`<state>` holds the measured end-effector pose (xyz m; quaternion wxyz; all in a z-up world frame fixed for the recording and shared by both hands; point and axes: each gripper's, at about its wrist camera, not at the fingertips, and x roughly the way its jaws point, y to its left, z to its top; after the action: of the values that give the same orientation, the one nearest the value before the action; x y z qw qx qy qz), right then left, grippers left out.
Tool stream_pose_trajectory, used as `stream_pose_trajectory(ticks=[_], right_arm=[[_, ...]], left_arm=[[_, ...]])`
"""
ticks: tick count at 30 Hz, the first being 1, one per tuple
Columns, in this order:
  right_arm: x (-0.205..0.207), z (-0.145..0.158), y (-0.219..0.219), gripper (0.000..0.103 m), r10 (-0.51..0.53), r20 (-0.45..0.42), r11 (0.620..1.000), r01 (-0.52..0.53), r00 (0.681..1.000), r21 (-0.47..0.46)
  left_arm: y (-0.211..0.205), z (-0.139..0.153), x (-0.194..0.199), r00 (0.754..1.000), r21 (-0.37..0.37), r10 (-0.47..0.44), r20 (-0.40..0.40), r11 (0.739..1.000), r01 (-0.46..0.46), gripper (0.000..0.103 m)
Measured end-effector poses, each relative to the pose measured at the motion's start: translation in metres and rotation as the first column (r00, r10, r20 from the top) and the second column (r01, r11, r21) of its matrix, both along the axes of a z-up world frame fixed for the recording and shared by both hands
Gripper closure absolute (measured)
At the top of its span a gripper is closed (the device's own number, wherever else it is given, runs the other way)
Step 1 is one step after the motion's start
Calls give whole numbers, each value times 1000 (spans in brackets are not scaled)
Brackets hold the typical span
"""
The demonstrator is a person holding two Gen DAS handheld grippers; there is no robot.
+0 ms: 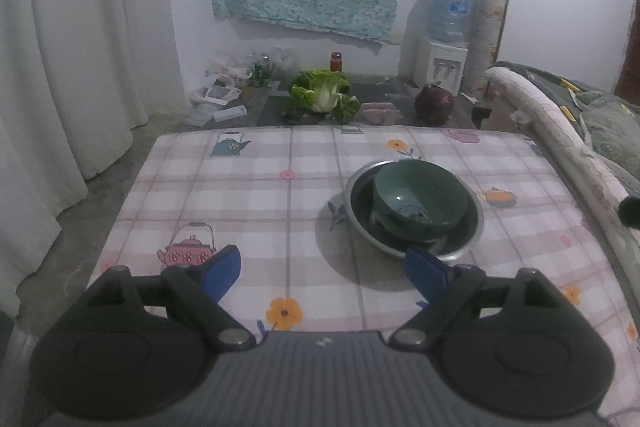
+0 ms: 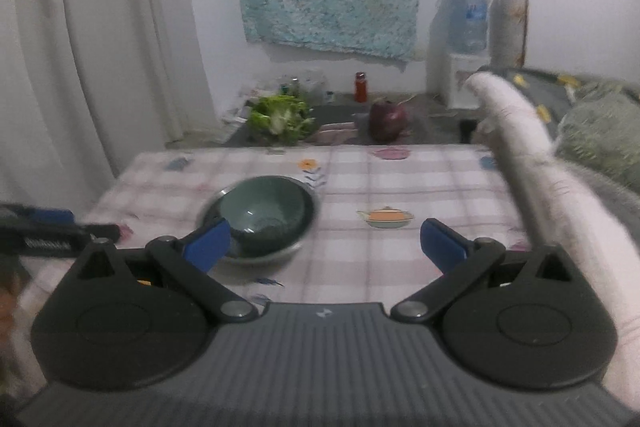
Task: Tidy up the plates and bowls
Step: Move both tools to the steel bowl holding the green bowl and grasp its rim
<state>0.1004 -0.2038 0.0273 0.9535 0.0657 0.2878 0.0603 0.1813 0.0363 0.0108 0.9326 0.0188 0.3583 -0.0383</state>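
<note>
Both my tools hang above the checked tablecloth, nothing in either. My left gripper has its blue fingers spread wide and empty; my right gripper is just as splayed, gripping nothing. The dark green ceramic bowl sits nested inside the shallow steel basin, right of the table's middle, stacked to save room, I'd say. The bowl tips slightly, mouth up and leaning toward me. Being round, it has no long axis to speak of.
</note>
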Motion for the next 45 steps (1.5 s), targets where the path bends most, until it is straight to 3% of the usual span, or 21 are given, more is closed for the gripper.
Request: stream_pose_trajectory(ticks=[3,18,23,27,36,41,45], right_arm=[[13,-1,-1,1,20,-13,998,-19,1000,57],[64,-27,3,1,89,-68,992,-83,994,95],[85,-40,5,1,122,-95,988,-112,988,107],[108,-57,5,4,136,-131,986,-120,982,119],[154,-96,5,42,140,-219,985,-113,966,129],[168,-113,1,56,144,-253,982,-106,957,157],[177,-123,0,68,153,-274,980,-109,950,169]], left_arm=[[1,0,8,1000,1,8,-5,1000,-8,12],[-6,-17,45,999,33,15,-40,999,-14,12],[-13,-26,58,1000,45,-13,-19,999,13,12],[-17,-38,70,998,13,-59,-1,998,59,16],[-10,-67,104,995,-105,-75,-72,992,68,51],[-7,-78,116,989,-128,-94,-112,989,79,62],[-11,-87,126,982,-131,-114,-151,987,95,62]])
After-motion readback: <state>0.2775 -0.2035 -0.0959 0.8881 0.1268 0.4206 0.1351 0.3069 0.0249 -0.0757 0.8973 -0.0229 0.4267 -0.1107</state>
